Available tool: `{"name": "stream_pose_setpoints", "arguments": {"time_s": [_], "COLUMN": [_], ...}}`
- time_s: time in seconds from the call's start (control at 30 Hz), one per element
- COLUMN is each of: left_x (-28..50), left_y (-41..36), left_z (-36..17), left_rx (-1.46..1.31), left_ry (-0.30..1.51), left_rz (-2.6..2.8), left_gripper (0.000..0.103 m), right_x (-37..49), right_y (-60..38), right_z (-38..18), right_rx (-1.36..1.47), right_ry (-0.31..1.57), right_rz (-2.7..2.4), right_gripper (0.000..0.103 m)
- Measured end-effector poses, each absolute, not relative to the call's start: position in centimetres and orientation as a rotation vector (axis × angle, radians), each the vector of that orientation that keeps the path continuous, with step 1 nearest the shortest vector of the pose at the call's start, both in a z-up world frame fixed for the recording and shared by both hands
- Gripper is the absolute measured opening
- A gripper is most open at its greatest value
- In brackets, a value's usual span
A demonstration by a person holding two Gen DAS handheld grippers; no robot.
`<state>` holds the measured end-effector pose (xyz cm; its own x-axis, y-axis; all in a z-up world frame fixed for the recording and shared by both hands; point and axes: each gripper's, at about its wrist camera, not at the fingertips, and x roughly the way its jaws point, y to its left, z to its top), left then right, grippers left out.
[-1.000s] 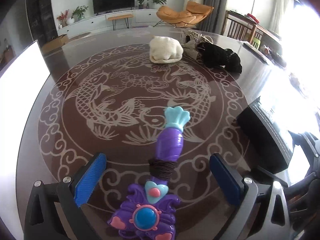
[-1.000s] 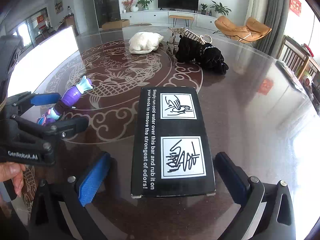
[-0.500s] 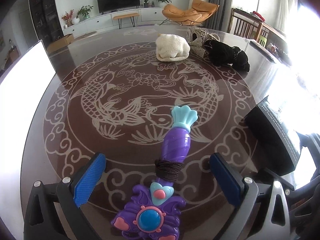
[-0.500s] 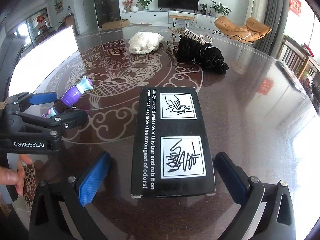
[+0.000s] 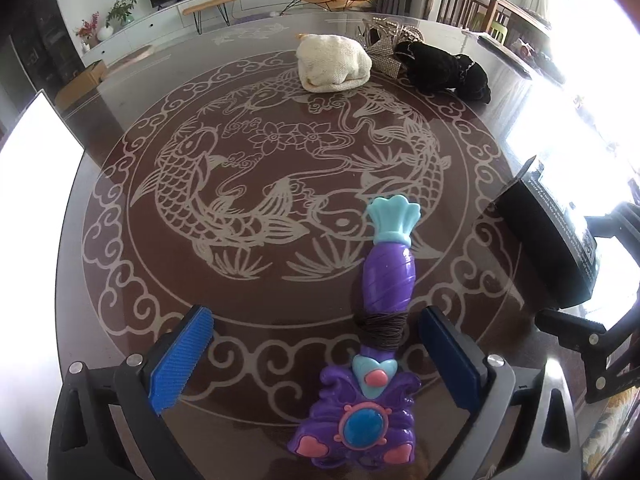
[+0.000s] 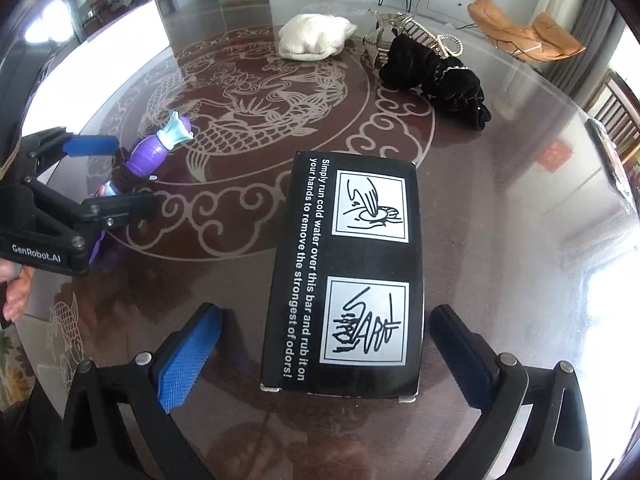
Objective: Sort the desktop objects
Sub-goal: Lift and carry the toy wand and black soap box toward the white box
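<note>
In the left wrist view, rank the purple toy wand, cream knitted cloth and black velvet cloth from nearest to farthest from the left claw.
1. Purple plastic toy wand, between the open left claw's fingers.
2. Cream knitted cloth, far side, centre.
3. Black velvet cloth, far right; nearly level with the cream one, a close call.

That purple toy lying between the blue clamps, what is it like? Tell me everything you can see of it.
The purple toy wand looks like glossy moulded plastic. It lies flat on the patterned table, its ribbed purple handle ending in a light-blue shell-shaped tip that points away from the camera. Its wide purple head, nearest the camera, carries a round blue gem ringed in pink, small pink hearts and a light-blue heart above. A dark elastic band is wound around its neck. It lies between the open fingers of the left gripper, nearer the right finger; neither visibly touches it.
</note>
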<state>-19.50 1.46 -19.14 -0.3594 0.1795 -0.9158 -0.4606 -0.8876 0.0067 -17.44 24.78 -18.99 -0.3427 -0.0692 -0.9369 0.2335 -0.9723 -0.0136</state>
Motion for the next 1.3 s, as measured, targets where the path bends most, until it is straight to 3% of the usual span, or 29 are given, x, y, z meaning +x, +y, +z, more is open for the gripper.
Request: {"name": "stream_pose_setpoints", "arguments": {"time_s": [0.03,0.07,0.1,0.13,0.17,0.2,0.3,0.47,0.7,0.87,0.9,0.97,1.13,1.3], "left_x": [-19.2,-18.7,-18.1,-17.5,-16.9,-16.4,-14.7,-11.8,-10.1,-9.5,-9.3,-8.8,-6.5,-4.3], "left_y": [1.7,2.0,2.4,2.6,2.5,2.2,0.3,-2.2,-4.1,-4.6,-4.7,-5.4,-8.2,-11.7], "left_z": [-18.8,-18.5,-18.2,-18.1,-17.9,-17.9,-17.3,-16.3,-14.8,-14.6,-14.4,-13.8,-10.2,-5.6], "left_rx": [-1.452,-1.414,-1.379,-1.347,-1.322,-1.309,-1.235,-1.147,-1.090,-1.070,-1.064,-1.039,-0.899,-0.746], "left_ry": [0.387,0.408,0.433,0.447,0.448,0.432,0.284,0.189,0.091,0.062,0.050,0.014,-0.122,-0.235], "left_rz": [2.262,2.238,2.213,2.194,2.187,2.191,2.205,2.247,2.272,2.286,2.288,2.298,2.351,2.417], "left_gripper": [0.084,0.066,0.048,0.040,0.026,0.021,0.021,0.021,0.021,0.021,0.021,0.021,0.021,0.021], "right_x": [-17.6,-17.8,-17.8,-17.9,-18.0,-17.9,-17.1,-14.6,-12.8,-14.4,-15.1,-16.1,-15.8,-14.6], "right_y": [24.6,24.5,24.5,24.7,25.0,25.3,25.8,26.2,25.8,26.1,26.0,25.8,26.0,23.4], "right_z": [-18.9,-18.8,-18.5,-18.2,-17.9,-17.6,-16.3,-13.7,-16.1,-17.0,-17.3,-17.6,-15.4,-8.9], "right_rx": [1.705,1.730,1.744,1.761,1.775,1.773,1.761,1.698,1.797,1.826,1.835,1.833,1.784,1.613], "right_ry": [0.220,0.222,0.227,0.219,0.188,0.160,0.139,0.100,0.225,0.190,0.195,0.214,0.168,0.232], "right_rz": [-2.397,-2.374,-2.372,-2.374,-2.363,-2.361,-2.391,-2.417,-2.323,-2.307,-2.298,-2.299,-2.340,-2.375], "right_gripper": [0.092,0.086,0.069,0.059,0.059,0.059,0.059,0.059,0.061,0.083,0.082,0.058,0.059,0.059]}}
